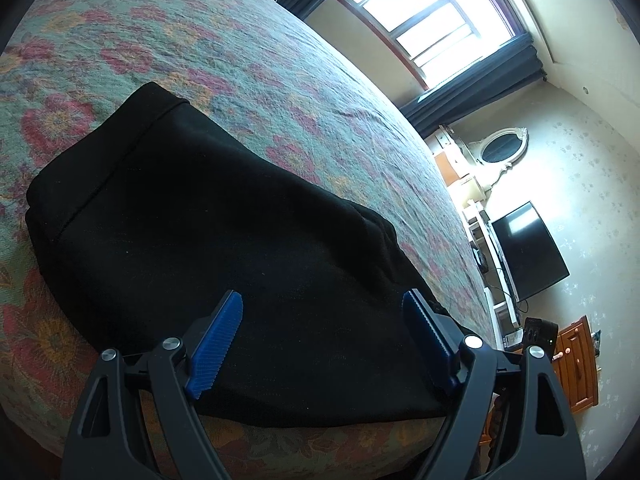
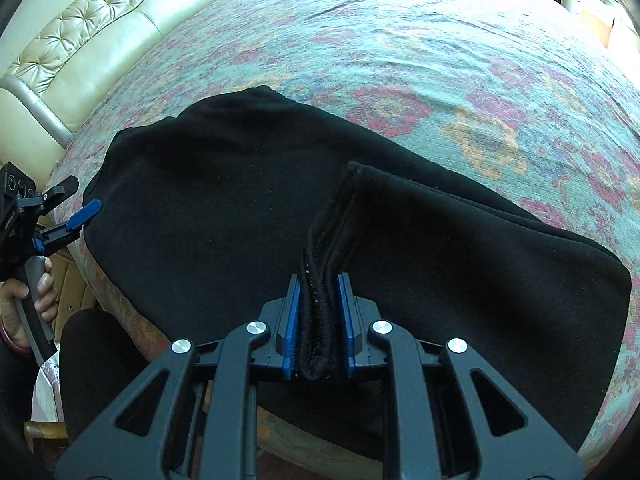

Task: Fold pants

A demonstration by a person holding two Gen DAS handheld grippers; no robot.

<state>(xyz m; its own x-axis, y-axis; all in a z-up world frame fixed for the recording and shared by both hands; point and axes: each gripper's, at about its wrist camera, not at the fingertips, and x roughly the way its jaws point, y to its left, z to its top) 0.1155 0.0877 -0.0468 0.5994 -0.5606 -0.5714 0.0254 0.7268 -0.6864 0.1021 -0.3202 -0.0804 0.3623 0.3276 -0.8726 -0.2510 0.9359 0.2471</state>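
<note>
Right gripper (image 2: 319,286) clamps a bunched edge of the pants (image 2: 224,184) on the bed (image 2: 460,60); left gripper (image 1: 322,304) gapes, holding nothing.

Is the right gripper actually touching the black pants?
Touching. The right wrist view shows the right gripper with both blue pads pressed against a bunched thick edge of the black pants.

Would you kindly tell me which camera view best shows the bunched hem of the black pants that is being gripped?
The right wrist view: the bunched hem sits clamped between the right tongs. The left wrist view shows only flat black pants under the open left tongs, with no gripped edge.
</note>
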